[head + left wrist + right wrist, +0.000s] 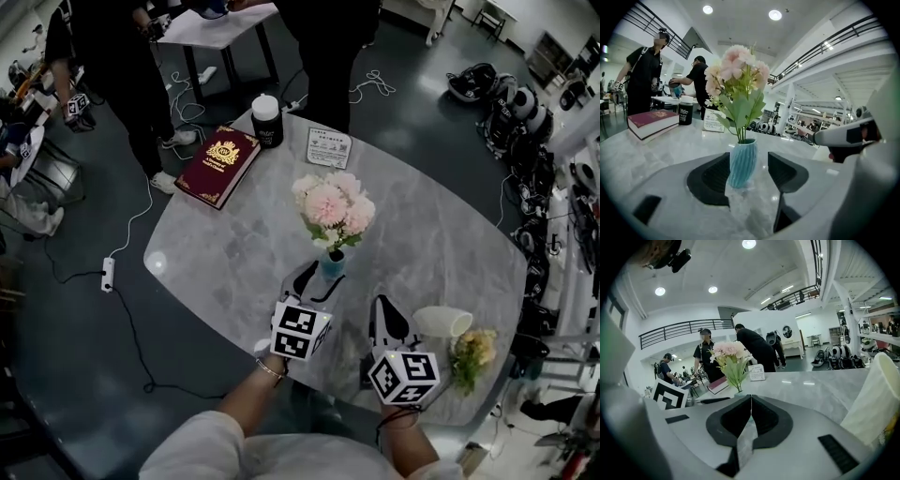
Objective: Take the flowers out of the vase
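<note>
A small ribbed blue vase (331,263) stands on the grey marble table (234,253) and holds a bunch of pink flowers (334,208) with green leaves. My left gripper (316,279) is open around the vase. In the left gripper view the vase (742,161) stands between the two pads, close to the left one with a gap on the right, and the flowers (736,70) rise above the jaws. My right gripper (386,321) is shut and empty just right of the vase. In its own view the right gripper (751,414) shows its pads together, the flowers (730,357) beyond them.
A white vase (442,322) lies on its side at the table's right edge beside yellow flowers (474,353). A dark red book (219,165), a black jar (267,121) and a small card (328,147) sit at the far side. People stand beyond the table; cables run over the floor.
</note>
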The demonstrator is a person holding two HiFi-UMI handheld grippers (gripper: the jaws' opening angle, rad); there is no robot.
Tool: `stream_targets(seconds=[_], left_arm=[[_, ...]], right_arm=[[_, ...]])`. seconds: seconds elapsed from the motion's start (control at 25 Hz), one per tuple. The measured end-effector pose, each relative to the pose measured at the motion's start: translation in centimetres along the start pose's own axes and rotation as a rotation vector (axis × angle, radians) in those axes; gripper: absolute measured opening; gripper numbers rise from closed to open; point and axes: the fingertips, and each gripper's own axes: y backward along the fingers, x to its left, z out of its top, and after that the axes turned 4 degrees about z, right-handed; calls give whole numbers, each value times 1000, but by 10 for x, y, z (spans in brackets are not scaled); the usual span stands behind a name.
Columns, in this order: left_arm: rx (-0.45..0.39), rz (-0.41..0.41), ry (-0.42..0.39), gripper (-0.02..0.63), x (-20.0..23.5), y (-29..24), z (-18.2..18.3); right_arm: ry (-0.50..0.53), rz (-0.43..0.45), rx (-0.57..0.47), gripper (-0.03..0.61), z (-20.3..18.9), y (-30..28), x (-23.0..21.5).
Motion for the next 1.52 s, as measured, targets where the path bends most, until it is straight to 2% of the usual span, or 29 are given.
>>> stream_targets(seconds=[0.24, 0.44, 1.04, 1.32, 1.44, 1.52], left_arm=[[21, -20, -31, 276, 4, -28, -8], [11, -33, -29, 278, 5, -42, -6], [-16, -64, -31, 275, 10, -43, -10], [-6, -135, -80, 273, 9, -41, -13], [-4, -166, -98, 273, 7, -40, -13], [-3, -178, -106, 273, 7, -40, -13]], right_arm=[[-9, -14, 13, 8, -7, -5, -5], [0, -9, 19, 8, -8, -13, -5], [50, 111, 50, 9, 2, -46, 19], [69, 175, 96, 14, 9, -75, 25], [70, 206, 123, 67, 8, -88, 29], [70, 222, 142, 80, 6, -96, 32]])
